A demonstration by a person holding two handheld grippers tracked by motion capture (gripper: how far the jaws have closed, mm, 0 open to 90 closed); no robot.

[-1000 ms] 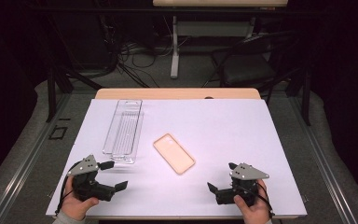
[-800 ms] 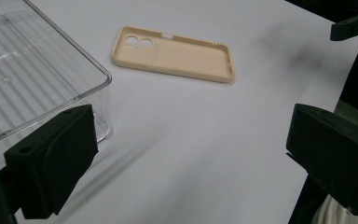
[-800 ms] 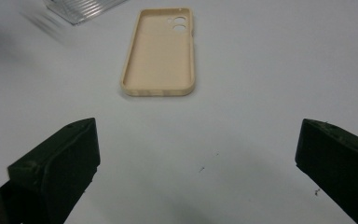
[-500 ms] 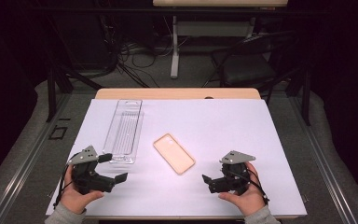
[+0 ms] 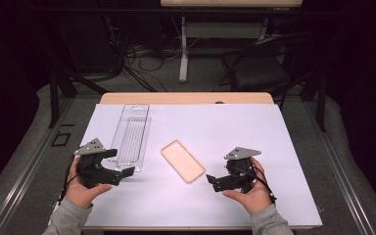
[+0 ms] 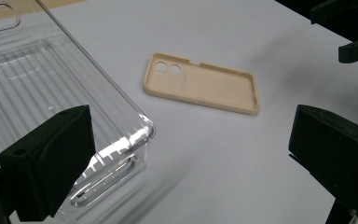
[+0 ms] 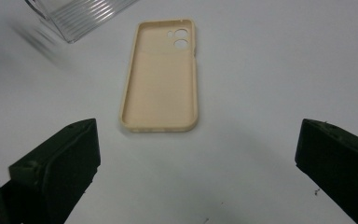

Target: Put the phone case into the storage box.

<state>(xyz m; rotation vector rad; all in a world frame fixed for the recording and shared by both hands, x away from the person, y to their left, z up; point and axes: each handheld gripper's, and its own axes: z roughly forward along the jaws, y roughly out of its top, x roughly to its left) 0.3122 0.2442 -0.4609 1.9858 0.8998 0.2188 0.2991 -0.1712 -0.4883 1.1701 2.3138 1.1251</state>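
We have both grippers low over the white sheet [image 5: 254, 127] that covers the table, one in each hand at the near edge. Left gripper [image 5: 120, 164] has its jaws spread wide with nothing between them — in the left gripper view one jaw sits just over the near corner of the clear plastic tray [image 6: 51, 93], the other well off to the side. We can't tell whether that jaw touches the tray. Right gripper [image 5: 214, 180] also stands wide apart and empty, pointed toward the middle of the sheet.

Phone case [image 5: 182, 160] lies flat near the centre of the sheet, between the two grippers and just to the right of the tray, not touching it. It is beige, inner side up, rim raised all round. In the right gripper view the phone case [image 7: 161, 77] lies straight ahead of the jaws, near them but apart, camera cutouts at the far end.

Tray lies lengthwise away from us — ribbed floor, empty, its near end beside the left gripper.
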